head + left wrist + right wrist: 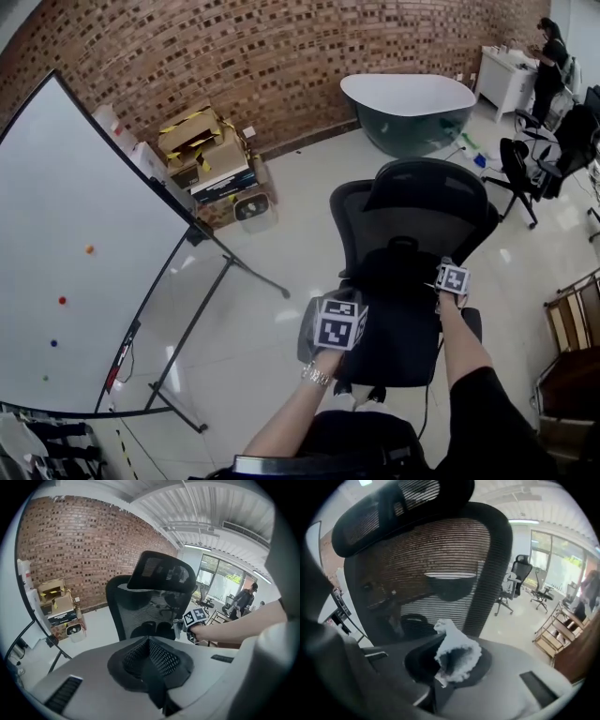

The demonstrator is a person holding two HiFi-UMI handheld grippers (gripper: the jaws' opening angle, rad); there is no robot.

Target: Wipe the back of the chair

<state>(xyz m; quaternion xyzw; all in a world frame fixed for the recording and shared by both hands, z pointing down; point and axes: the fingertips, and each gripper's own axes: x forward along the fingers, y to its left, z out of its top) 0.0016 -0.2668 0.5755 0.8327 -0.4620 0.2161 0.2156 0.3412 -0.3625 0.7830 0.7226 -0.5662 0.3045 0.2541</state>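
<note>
A black mesh office chair (412, 225) with a headrest stands on the pale floor just ahead of me. My right gripper (447, 641) is shut on a crumpled white cloth (457, 653), held close to the chair's mesh back (440, 564), near its right edge. In the head view the right gripper (453, 278) sits by the chair's right side. My left gripper (150, 644) is shut with nothing in it and stays a short way back from the chair (150, 602). It shows at lower centre in the head view, left gripper (339, 321). The right gripper (194, 618) appears beside the backrest.
A large whiteboard (84, 262) on a wheeled stand fills the left. Cardboard boxes (202, 150) and a bathtub (412, 108) stand along the brick wall. More office chairs (525, 169), a person (548, 56) and a wooden rack (572, 319) are at the right.
</note>
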